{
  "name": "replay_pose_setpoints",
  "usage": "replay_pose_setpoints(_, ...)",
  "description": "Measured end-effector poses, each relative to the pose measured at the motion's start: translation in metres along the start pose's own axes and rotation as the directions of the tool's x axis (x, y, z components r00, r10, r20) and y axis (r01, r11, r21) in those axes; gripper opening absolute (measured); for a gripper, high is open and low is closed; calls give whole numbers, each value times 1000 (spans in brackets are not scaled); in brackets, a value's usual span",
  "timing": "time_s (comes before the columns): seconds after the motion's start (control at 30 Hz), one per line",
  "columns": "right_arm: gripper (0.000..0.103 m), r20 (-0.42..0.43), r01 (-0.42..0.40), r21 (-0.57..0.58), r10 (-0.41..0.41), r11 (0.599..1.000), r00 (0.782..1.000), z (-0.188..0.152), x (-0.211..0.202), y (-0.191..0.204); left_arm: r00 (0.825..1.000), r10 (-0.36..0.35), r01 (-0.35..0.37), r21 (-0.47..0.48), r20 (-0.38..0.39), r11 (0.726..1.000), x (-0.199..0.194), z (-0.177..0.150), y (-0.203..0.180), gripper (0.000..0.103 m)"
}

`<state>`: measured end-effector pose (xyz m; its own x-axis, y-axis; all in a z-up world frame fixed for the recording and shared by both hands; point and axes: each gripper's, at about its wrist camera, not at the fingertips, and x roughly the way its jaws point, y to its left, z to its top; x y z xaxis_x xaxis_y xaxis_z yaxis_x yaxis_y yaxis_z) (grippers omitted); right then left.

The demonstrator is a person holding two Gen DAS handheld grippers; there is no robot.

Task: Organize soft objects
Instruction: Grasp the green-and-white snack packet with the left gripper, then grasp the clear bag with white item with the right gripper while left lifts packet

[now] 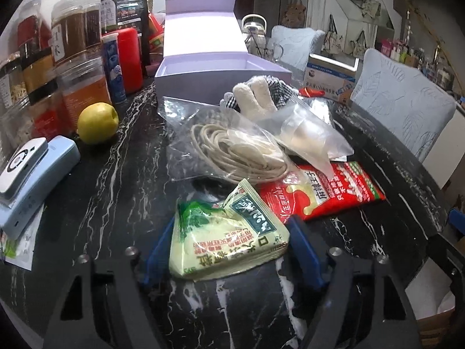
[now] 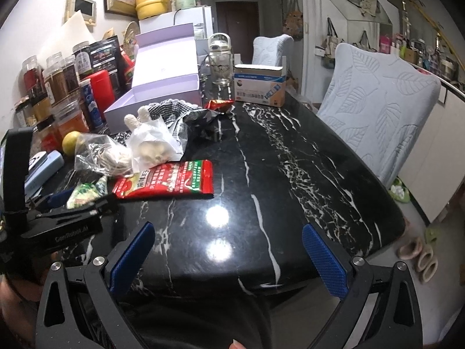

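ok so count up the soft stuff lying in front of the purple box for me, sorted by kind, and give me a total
Printed snack packets: 2, the yellow-green packet and the red packet
Clear plastic bags: 2, the bag of coiled cord and the bag holding something white
Cloth items: 2, the white knit glove and the checked cloth
Crumpled dark wrapper: 1
Total: 7

You face a black marble table (image 2: 290, 151) veined in white, with ceiling light glaring off it. Two chairs in pale blue leaf-quilted covers (image 2: 377, 110) stand alongside. Beyond are a dark door (image 2: 237, 26), white walls and cluttered shelving (image 2: 418, 52).
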<state>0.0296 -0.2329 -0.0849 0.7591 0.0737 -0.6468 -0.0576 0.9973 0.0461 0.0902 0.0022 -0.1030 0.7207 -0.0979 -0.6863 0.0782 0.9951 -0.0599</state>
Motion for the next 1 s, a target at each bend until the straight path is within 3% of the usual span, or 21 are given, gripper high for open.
replay_pose_setpoints(0.2,103,-4,-3,-14,3,1000,1000,2,4,5,999,-29,29,-6,22,1000,-5,-3,6,69)
replay_pose_setpoints(0.5,103,45,-54,-85,58,995,997,17,13,23,995,3,-3,-1,97,1000,-32,2,12,69)
replay_pose_setpoints(0.77,103,68,-144,-174,158,974,985,45,32,48,993,-8,9,-13,118,1000,-41,11,19,69)
replay_pose_setpoints(1.0,88,8,-234,-257,245,937,970,65,68,65,992,-10,13,-21,127,1000,-43,14,21,69)
